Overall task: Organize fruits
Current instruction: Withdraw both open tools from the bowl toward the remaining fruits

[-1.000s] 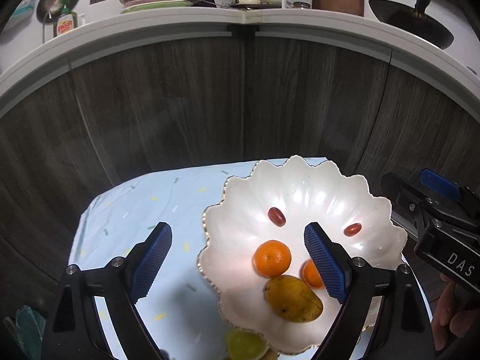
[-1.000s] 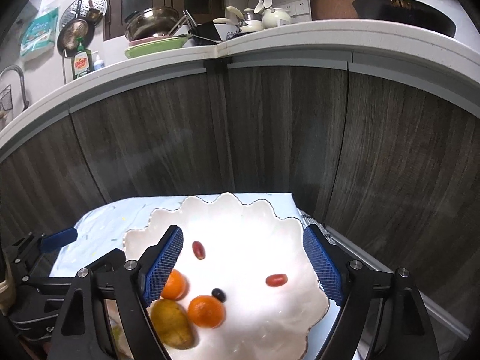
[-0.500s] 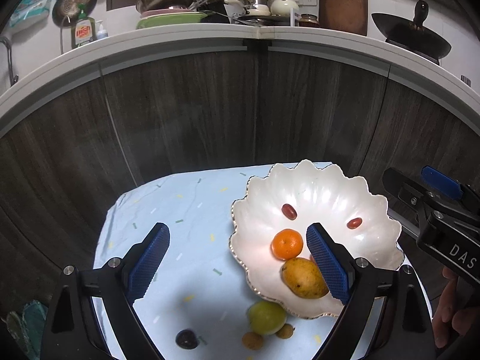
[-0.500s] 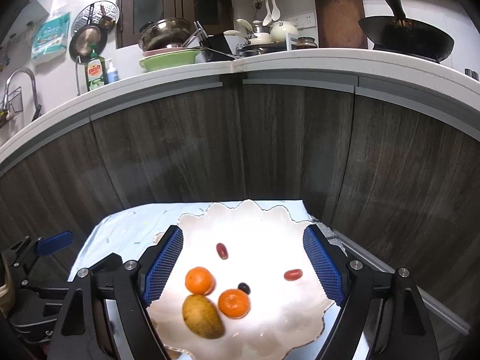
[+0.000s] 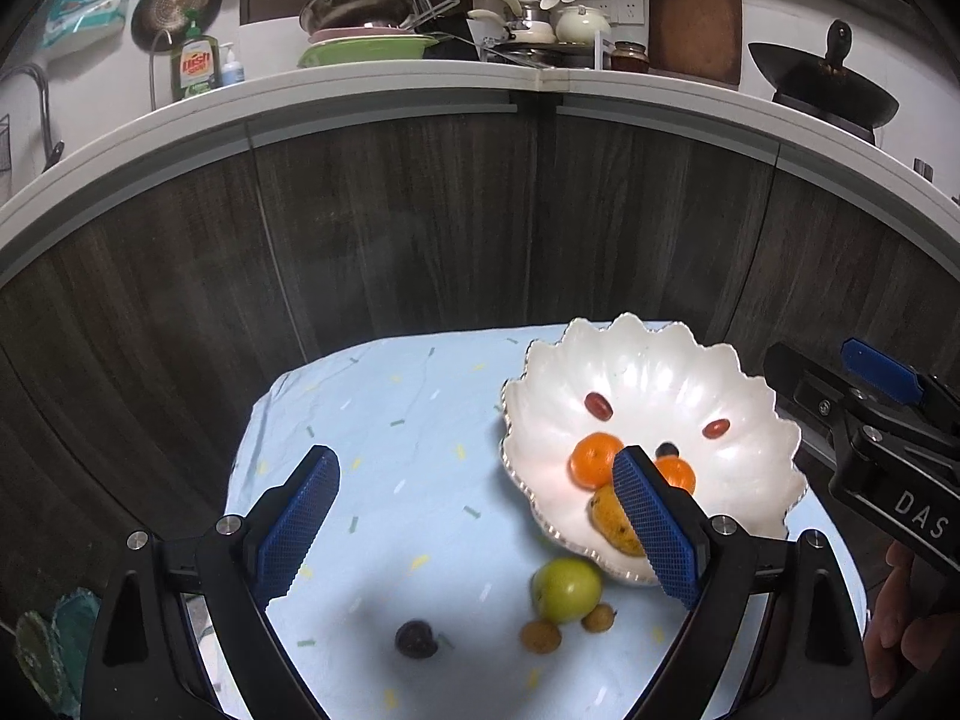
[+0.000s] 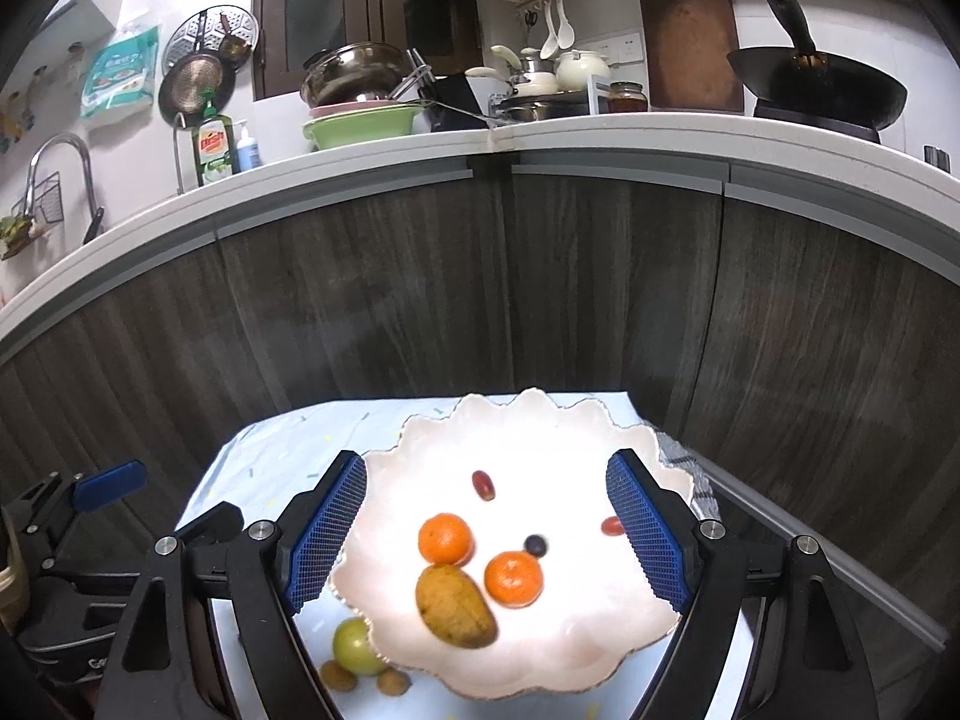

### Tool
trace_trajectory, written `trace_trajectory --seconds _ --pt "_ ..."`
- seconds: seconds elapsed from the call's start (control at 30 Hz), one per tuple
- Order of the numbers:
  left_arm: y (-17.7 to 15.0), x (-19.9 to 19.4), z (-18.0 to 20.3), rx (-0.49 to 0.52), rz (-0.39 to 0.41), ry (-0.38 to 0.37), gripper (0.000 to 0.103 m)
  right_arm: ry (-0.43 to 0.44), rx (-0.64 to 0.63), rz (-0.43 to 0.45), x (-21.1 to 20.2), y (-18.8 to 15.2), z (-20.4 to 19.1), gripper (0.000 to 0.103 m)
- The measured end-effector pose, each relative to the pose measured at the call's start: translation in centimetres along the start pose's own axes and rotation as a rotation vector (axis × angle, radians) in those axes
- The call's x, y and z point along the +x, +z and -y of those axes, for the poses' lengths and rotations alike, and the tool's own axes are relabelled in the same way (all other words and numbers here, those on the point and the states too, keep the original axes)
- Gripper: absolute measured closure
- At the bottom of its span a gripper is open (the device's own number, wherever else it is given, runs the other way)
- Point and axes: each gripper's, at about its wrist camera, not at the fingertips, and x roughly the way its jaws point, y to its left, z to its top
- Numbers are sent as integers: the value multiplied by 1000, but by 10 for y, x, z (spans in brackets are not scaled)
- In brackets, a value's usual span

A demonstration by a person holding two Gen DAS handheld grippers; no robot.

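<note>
Both tongs, left and right, stand wide open and empty. Nearest on the bench, a green apple, two small brown fruits and a dark plum wait unsorted. Beyond, the scalloped plate already gathers oranges, a mango and grapes.

**A home kitchen**

A white countertop over dark wood cabinet doors carries stacked pots and bowls at 12 o'clock, a wok at 2, dish soap and a tap at 10.
</note>
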Motion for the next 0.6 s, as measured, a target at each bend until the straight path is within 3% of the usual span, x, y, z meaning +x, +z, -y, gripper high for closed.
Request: trace_trajectory --seconds 0.6 --pt "-42 -25 -26 32 8 31 10 39 -62 -39 -13 -41 -40 20"
